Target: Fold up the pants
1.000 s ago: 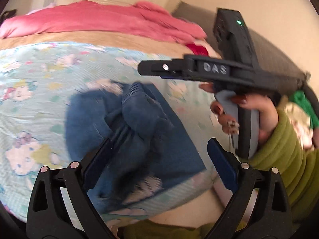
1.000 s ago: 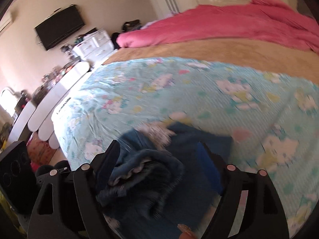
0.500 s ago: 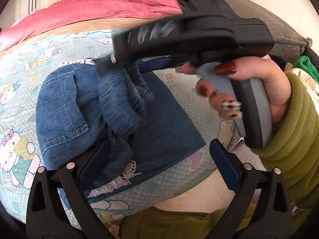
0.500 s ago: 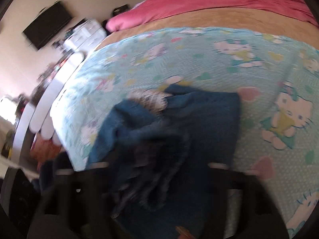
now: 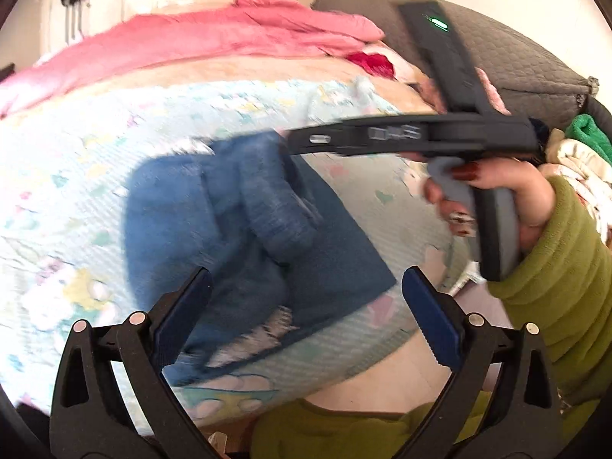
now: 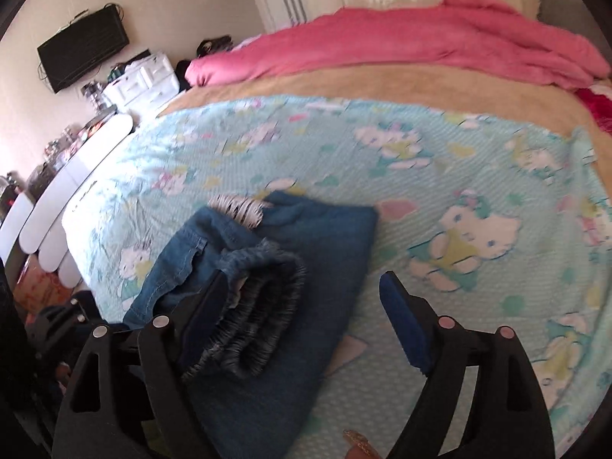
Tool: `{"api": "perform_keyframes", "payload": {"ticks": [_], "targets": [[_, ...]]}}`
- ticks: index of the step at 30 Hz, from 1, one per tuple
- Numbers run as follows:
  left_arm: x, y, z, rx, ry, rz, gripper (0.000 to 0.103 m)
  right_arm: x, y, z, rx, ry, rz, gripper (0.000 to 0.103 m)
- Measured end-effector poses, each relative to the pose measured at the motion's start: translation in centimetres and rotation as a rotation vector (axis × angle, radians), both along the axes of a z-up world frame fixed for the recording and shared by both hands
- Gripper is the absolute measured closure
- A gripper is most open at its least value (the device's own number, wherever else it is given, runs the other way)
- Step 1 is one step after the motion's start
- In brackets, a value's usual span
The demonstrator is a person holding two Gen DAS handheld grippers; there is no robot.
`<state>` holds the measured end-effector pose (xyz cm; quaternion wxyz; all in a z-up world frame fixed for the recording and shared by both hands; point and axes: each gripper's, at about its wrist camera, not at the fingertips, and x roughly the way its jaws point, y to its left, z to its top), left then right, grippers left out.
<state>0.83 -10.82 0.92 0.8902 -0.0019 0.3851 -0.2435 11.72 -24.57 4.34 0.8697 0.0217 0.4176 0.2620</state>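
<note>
- Two views show the pants (image 6: 290, 306) lying on the bed's light-blue cartoon-print blanket (image 6: 382, 153), bunched into a rough folded stack rather than a neat one.
- At the left of the right wrist view, the back-pocket panel and a strip of white lace trim (image 6: 237, 208) lie flat. The elastic waistband (image 6: 264, 298) is rolled up on top of them, and a smooth dark panel spreads to its right.
- Half a second ago the right hand-held gripper (image 6: 306, 325) sat low over the heap, its camera smeared by motion. It has since drawn back and up (the picture is sharp now), and its jaws are apart. Its left finger (image 6: 206, 313) is just beside the rolled waistband, perhaps brushing it, and nothing is held.
- My reading is that a fold has just been laid and let go, but the roll of waistband means the stack needs flattening or another fold.
- In the left wrist view the left hand-held gripper (image 5: 306, 313) hangs above the near edge of the pants with jaws wide apart and nothing between them. The cloth lies below it, apart from the pads.
- Further right there, the person's right hand (image 5: 493, 191) in a green sleeve (image 5: 554, 279) holds the other tool's handle, which has pulled away from the denim since half a second ago.
</note>
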Motion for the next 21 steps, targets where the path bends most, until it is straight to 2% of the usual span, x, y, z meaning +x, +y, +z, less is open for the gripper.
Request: {"api": "perform_keyframes", "payload": {"ticks": [2,4,8,10,13,18,19,21], "targets": [[0.1,0.7,0.5,0.013,-0.022,0.031,0.010,-0.8,-1.4,1.1,-0.005,-0.049,-0.043,0.022],[0.5,1.8,1.0,0.032,-0.035,0.083,0.010,-1.8,-2.3,1.9,-0.018,-0.100,-0.078,0.009],[1.8,5.1,1.6,0.059,-0.038,0.197,0.010,-4.8,-2.8,2.8,-0.062,-0.198,-0.085,0.008],[2.6,6.8,1.6,0.082,-0.028,0.273,0.010,-6.1,-2.2,3.1,-0.086,-0.236,-0.049,0.008],[4.2,9.6,1.9,0.065,0.018,0.361,0.010,-8.3,-0.8,2.9,-0.115,-0.280,0.039,0.008],[5.9,10.7,1.8,0.048,0.059,0.370,0.010,-10.4,2.3,2.3,-0.114,-0.273,0.198,0.009],[6.4,10.7,1.7,0.045,0.068,0.367,0.011,-10.6,2.9,2.0,-0.119,-0.272,0.216,0.009],[7.3,10.3,1.3,0.041,0.090,0.363,0.020,-11.1,4.0,1.8,-0.116,-0.266,0.247,0.009]]}}
